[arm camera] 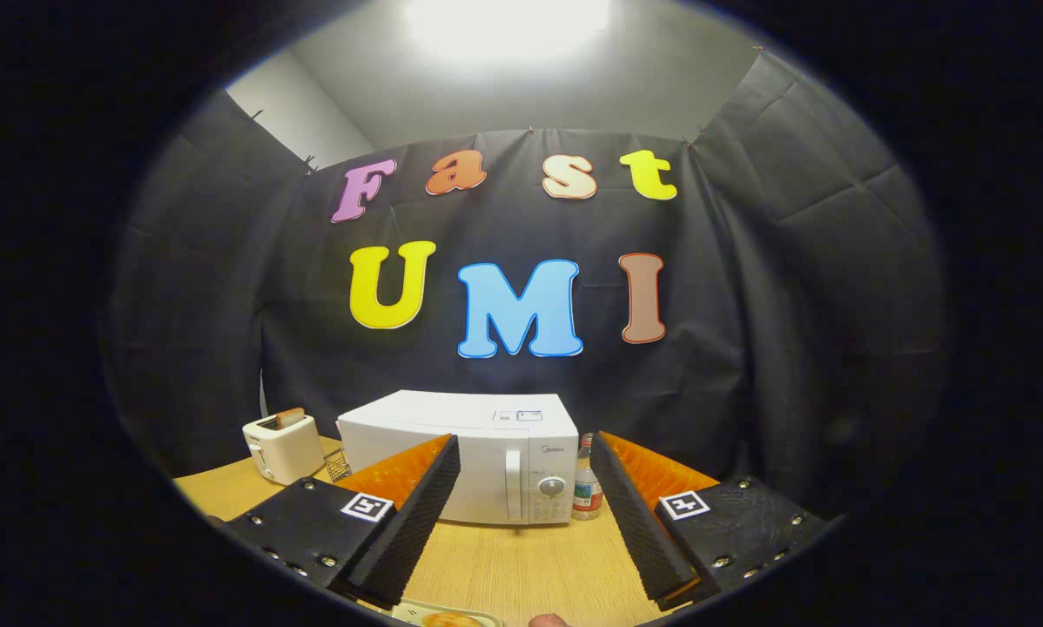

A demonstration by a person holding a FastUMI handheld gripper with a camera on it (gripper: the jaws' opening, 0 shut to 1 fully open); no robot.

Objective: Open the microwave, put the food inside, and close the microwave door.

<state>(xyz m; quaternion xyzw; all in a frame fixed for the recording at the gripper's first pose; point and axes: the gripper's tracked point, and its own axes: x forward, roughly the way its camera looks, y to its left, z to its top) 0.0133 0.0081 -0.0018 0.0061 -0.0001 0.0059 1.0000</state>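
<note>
On the wooden worktop point(521, 566): toaster, basket, microwave, bottle, plated food, with hand-held gripper.

Left to right: a cream toaster point(282, 448) with a slice in its slot; a small wire basket point(338, 465) just beside it; a white microwave point(469, 455), door shut, handle and dial on its right side, standing beyond the fingers; a bottle point(585, 488) touching or just beside the microwave's right side. Hand-held gripper point(521, 544): fingers spread wide, holding nothing. Food on a plate point(447, 617) lies low between the fingers, nearest the viewer.
</note>
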